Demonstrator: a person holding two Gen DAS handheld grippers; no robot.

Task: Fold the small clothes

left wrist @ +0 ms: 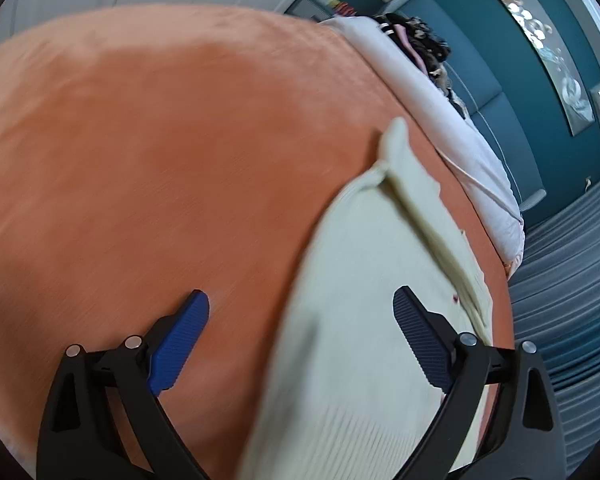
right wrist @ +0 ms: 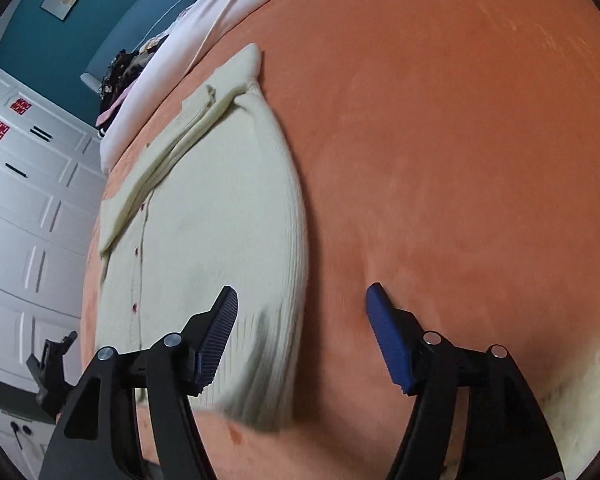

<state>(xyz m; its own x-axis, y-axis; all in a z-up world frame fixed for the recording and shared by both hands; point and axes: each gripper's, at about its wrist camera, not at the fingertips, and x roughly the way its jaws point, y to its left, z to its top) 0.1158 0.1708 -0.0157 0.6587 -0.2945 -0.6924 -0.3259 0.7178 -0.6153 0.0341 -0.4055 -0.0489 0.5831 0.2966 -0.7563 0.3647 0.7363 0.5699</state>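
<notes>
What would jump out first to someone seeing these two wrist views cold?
The pale cream cardigan lying flat on the orange bedspread, one sleeve folded across it and small dark red buttons down its front. Next, both grippers stand open and hold nothing: the left gripper over the cardigan's left edge, the right gripper over its right edge. Behind, a heap of dark clothes sits by the teal wall.

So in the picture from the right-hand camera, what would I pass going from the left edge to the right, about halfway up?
White wardrobe doors → cream knitted cardigan with small dark red buttons, lying flat → bare orange bedspread, which runs to the right edge.
</notes>
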